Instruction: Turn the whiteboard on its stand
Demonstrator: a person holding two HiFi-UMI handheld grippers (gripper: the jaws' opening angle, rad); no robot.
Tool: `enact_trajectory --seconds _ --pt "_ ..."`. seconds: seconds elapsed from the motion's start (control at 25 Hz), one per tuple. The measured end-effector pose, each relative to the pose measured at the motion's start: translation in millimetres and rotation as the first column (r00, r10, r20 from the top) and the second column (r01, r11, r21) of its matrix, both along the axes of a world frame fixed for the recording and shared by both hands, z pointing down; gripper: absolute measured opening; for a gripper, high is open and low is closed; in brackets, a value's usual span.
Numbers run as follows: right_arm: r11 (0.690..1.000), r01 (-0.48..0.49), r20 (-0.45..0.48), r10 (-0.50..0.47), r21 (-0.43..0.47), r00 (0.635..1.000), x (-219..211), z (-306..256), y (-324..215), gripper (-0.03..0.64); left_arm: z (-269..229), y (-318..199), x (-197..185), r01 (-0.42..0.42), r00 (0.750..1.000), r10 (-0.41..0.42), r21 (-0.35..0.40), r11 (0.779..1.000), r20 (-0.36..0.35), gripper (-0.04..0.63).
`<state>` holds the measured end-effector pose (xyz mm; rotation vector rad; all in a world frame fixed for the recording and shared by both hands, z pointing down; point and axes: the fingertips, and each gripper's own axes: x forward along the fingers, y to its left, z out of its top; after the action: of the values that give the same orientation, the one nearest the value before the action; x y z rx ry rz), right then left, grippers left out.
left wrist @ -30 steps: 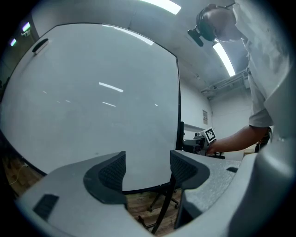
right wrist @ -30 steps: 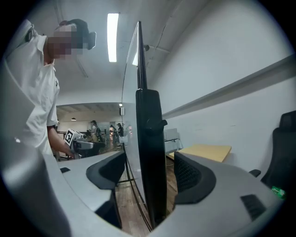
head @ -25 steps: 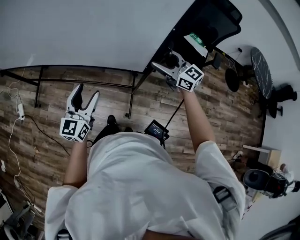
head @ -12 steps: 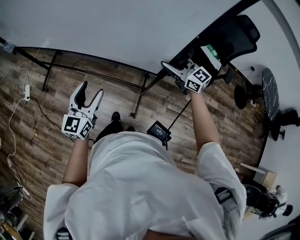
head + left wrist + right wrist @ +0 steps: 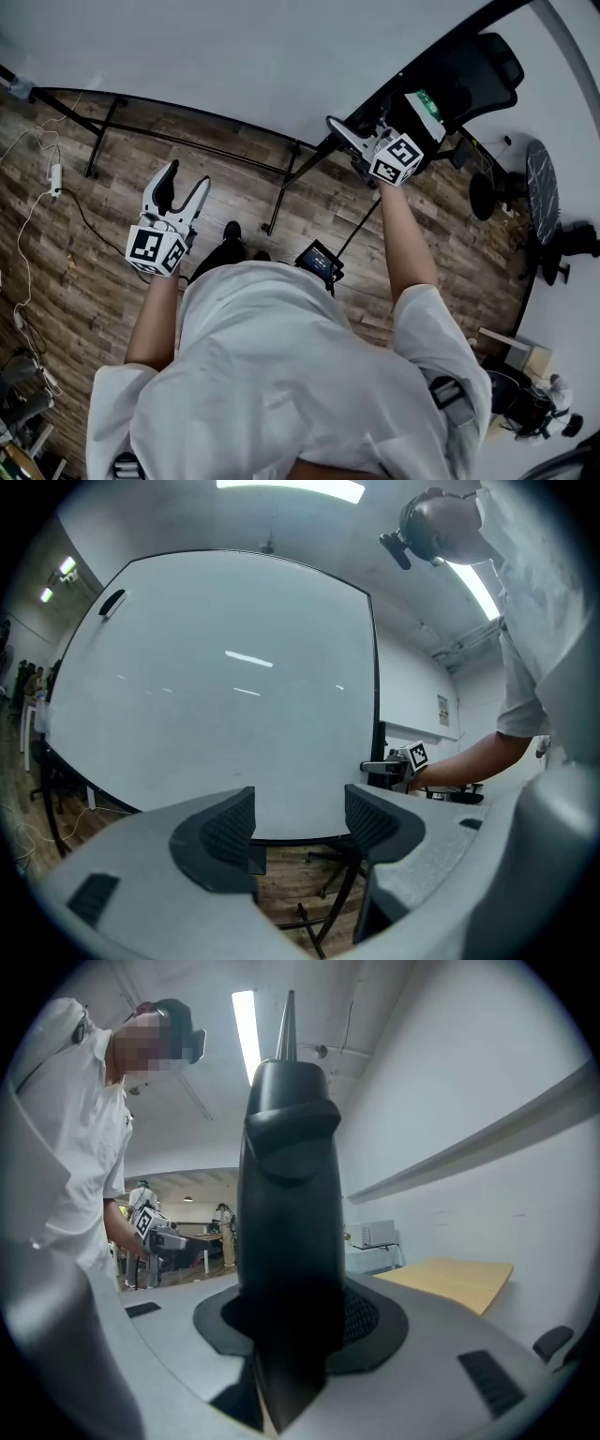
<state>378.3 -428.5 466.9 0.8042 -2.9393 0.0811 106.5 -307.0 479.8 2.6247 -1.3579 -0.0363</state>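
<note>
Nearest the head camera was the person's white shirt (image 5: 281,375), with a forearm reaching out on each side over the wooden floor (image 5: 84,281). The left gripper (image 5: 185,180) was held out short of the whiteboard (image 5: 234,56). Its own view showed the jaws released, with nothing between them, and the board's lower black rim beyond the gap. The right gripper (image 5: 295,1318) was at the board's side edge. Only its own view showed the grip: the jaws had just been closing and were clenched on the board's black frame (image 5: 286,1194), which filled the space between the pads. From above, the board stood upright as a wide white sheet on the dark legs of its stand (image 5: 281,183), with a black office chair (image 5: 469,61) past its far end. The left gripper view alone showed the board's full face, blank apart from a small dark object (image 5: 111,602) near its upper left corner. The same view showed a paper notice (image 5: 442,710) on the far wall, its print too small to read. The right gripper view alone showed a pale wooden tabletop (image 5: 450,1279) and a white box (image 5: 375,1234) by the wall. The square markers on each gripper's cube were the only clear print. A green label (image 5: 424,101) by the right gripper could not be read.
</note>
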Motion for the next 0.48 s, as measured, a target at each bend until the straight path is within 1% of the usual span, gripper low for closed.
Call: enact_trajectory --seconds 0.16,0.48 --pt "1.000 0.016 -0.028 -0.015 0.011 0.999 -1.4 0.8 1.5 0.143 2.6 -1.1 4.6 -0.009 1.000 0.009 -0.004 1.000 -0.010 0.285" --pt "1.000 0.022 -0.043 -0.022 0.013 0.999 3.9 3.4 3.6 0.138 8.3 -2.1 13.6 -0.009 1.000 0.009 -0.018 1.000 -0.027 0.285"
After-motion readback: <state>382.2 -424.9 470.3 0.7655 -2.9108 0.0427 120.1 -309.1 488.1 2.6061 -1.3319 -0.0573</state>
